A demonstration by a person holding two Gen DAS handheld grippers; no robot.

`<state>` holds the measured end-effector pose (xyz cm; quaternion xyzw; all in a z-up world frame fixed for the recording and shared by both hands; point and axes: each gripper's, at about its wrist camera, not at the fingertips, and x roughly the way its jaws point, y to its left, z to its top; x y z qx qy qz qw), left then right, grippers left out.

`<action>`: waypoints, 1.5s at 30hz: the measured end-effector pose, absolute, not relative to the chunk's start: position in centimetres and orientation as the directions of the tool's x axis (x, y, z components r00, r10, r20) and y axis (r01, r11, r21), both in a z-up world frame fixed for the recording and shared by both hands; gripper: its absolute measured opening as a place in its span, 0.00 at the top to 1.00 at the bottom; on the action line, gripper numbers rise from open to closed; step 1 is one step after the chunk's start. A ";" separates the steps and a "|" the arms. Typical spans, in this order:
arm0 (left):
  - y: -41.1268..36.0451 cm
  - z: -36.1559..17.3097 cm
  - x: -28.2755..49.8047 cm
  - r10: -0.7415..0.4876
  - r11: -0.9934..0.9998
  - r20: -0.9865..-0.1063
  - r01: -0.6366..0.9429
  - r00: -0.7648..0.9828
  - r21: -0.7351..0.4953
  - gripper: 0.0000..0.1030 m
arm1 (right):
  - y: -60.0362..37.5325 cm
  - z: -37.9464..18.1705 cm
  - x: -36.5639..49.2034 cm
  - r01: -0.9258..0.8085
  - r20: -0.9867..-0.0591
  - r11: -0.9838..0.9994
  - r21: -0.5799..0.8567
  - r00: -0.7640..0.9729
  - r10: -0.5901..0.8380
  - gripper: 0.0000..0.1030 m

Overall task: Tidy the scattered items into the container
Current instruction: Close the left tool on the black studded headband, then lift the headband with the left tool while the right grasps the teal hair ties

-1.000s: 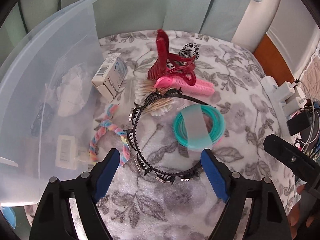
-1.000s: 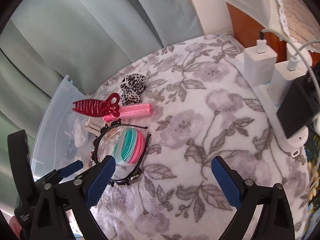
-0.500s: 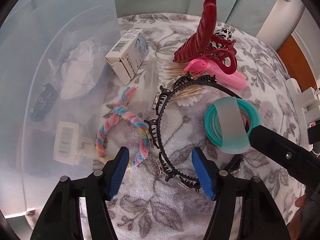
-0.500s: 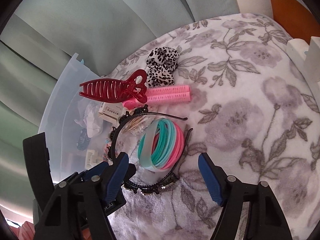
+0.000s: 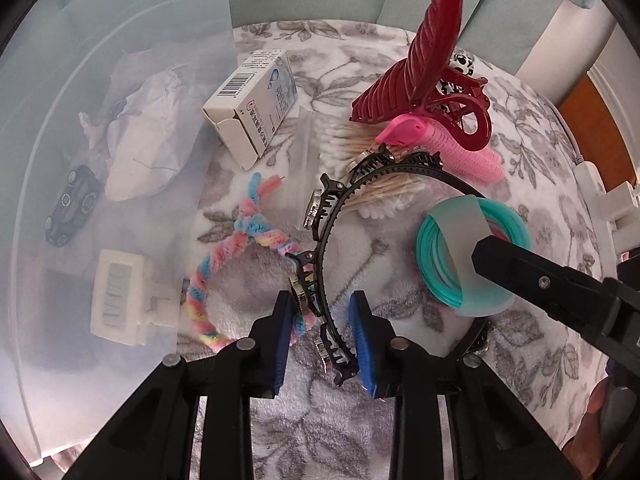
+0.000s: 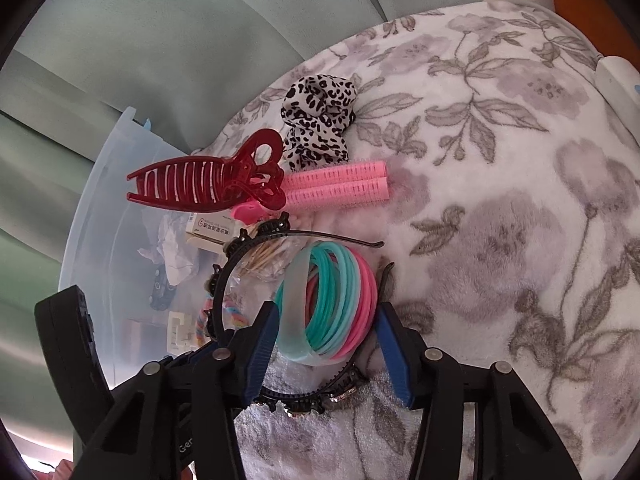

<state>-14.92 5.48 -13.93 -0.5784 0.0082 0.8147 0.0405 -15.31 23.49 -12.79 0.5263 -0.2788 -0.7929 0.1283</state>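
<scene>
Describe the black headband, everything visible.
The black headband is a thin, toothed plastic arc with small sparkly clips fastened along it. It lies on the floral blanket, curving around the stack of bangles and over the cotton swabs. The left gripper jaws are closing around its rim.

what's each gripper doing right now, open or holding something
Left gripper: closing around the black headband, pads not yet pressing.
Right gripper: closing around the bangle stack, no grip yet.
</scene>
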 end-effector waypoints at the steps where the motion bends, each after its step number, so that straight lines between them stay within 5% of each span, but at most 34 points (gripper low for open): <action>1: 5.5 -13.9 -14.9 0.056 -0.997 -0.943 -0.075 -0.328 -0.033 0.74 | 23.4 -13.0 -15.5 -0.093 -0.766 -0.813 0.576 -0.408 -0.496 0.50; 20: 4.8 -12.7 -13.7 0.096 -0.994 -0.934 -0.090 -0.345 -0.069 0.86 | 23.3 -10.9 -13.4 -0.104 -0.752 -0.817 0.568 -0.468 -0.463 0.52; 37: 5.9 -11.5 -13.2 0.159 -0.981 -0.916 -0.164 -0.367 -0.104 0.87 | 25.7 -11.0 -12.9 -0.141 -0.766 -0.824 0.549 -0.479 -0.429 0.50; 45: 7.0 -9.8 -13.5 0.092 -0.981 -0.902 -0.192 -0.422 -0.011 0.87 | 26.7 -10.9 -13.0 -0.151 -0.755 -0.814 0.561 -0.497 -0.428 0.50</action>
